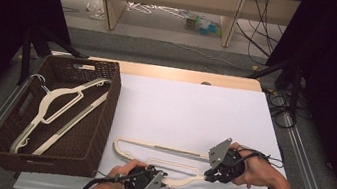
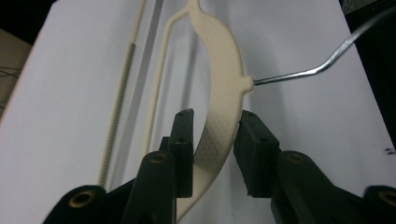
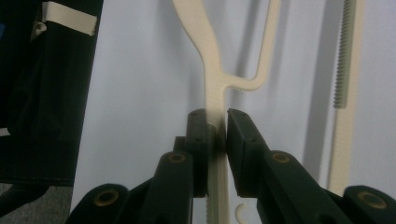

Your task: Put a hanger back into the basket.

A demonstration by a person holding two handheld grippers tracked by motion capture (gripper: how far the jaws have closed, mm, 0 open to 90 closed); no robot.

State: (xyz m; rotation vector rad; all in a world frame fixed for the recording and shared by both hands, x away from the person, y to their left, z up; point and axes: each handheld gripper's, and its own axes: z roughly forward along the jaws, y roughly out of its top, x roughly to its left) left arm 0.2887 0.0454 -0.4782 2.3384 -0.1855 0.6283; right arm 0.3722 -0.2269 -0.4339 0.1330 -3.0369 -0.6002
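Note:
A cream plastic hanger (image 1: 163, 148) with a metal hook (image 2: 303, 71) lies flat on the white tabletop near the front edge. My left gripper (image 1: 157, 172) holds its curved shoulder beside the hook; in the left gripper view the jaws (image 2: 215, 123) close around that shoulder (image 2: 222, 93), which touches both pads. My right gripper (image 1: 210, 176) is shut on the thin end of the same hanger's arm, and in the right gripper view the pads (image 3: 217, 121) press on the cream arm (image 3: 212, 70).
A dark woven basket (image 1: 109, 111) stands at the left of the table with another cream hanger (image 1: 61, 104) lying in it. The white sheet (image 1: 189, 108) stretches beyond the hanger. Cables and shelf legs lie on the floor behind the table.

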